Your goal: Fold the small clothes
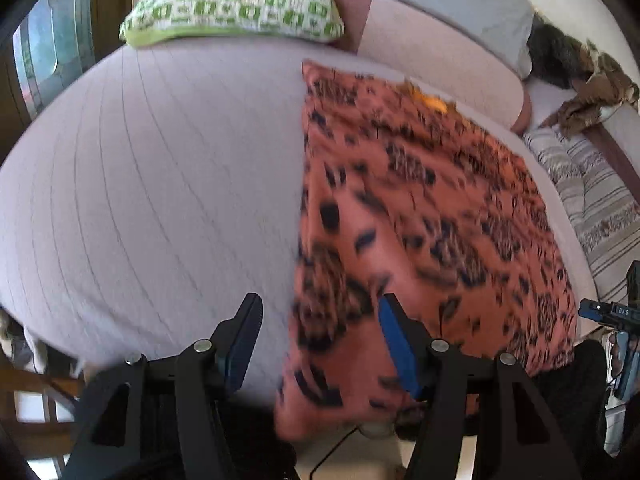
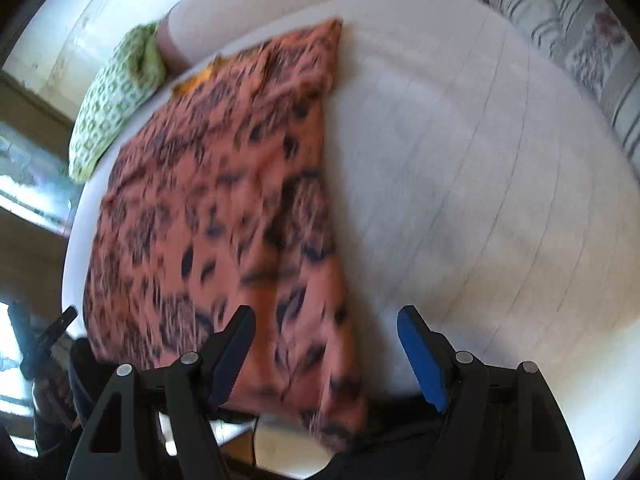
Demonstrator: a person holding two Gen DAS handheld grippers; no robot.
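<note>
Orange patterned garment (image 1: 420, 208) lies flat on the bed (image 1: 160, 180), hem draping over its near edge. Left gripper (image 1: 320, 344) and right gripper (image 2: 326, 354) hover open, empty (likely freed for regrasping).

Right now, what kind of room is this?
Likely a bedroom: a bed with a pale striped sheet, a green-and-white patterned pillow at its head, a striped blanket alongside. An orange dark-printed garment lies spread on the sheet.
</note>
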